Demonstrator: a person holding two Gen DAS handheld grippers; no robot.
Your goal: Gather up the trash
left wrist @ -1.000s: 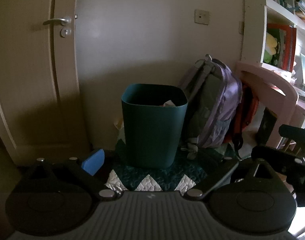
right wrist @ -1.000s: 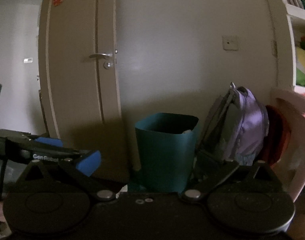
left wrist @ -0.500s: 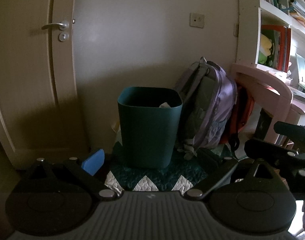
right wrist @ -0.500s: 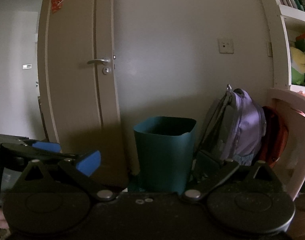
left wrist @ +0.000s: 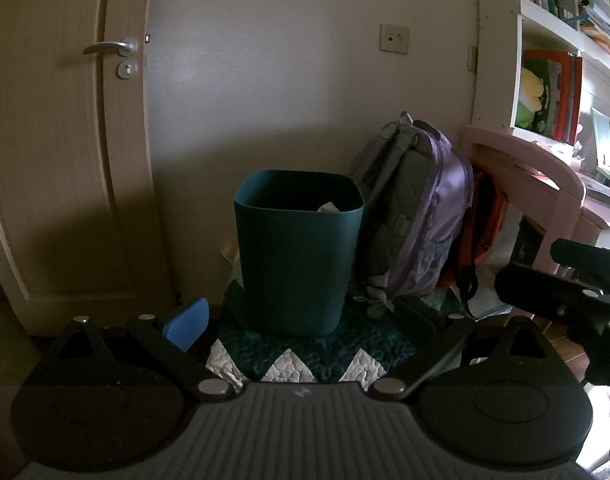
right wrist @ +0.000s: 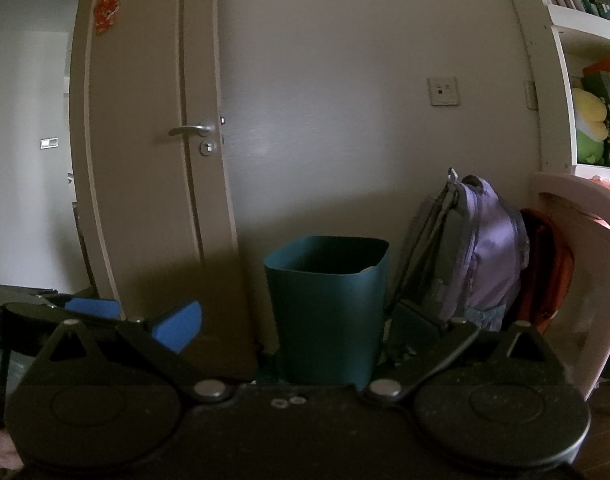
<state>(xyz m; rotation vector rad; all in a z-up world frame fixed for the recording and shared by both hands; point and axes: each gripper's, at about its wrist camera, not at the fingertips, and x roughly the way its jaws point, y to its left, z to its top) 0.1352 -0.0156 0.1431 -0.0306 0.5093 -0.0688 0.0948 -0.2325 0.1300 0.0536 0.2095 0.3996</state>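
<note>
Floor [left wrist: 561,344] carries a quilted mat [left wrist: 305,356] (dark green, white zigzag edge). Teal bin [left wrist: 299,256] stands upright on the mat, against the wall. Purple backpack [left wrist: 417,216] sits just right of the bin, touching it or nearly so, leaning on the wall. Orange bag [left wrist: 489,220] right of the backpack, under the pink desk [left wrist: 545,176]. Some white paper shows inside the bin's rim.

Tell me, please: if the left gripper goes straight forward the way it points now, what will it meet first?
Probably the dark teal plastic waste bin: it stands dead ahead between the open fingers of the left gripper, on the quilted mat. How far away it is remains unclear.
</note>
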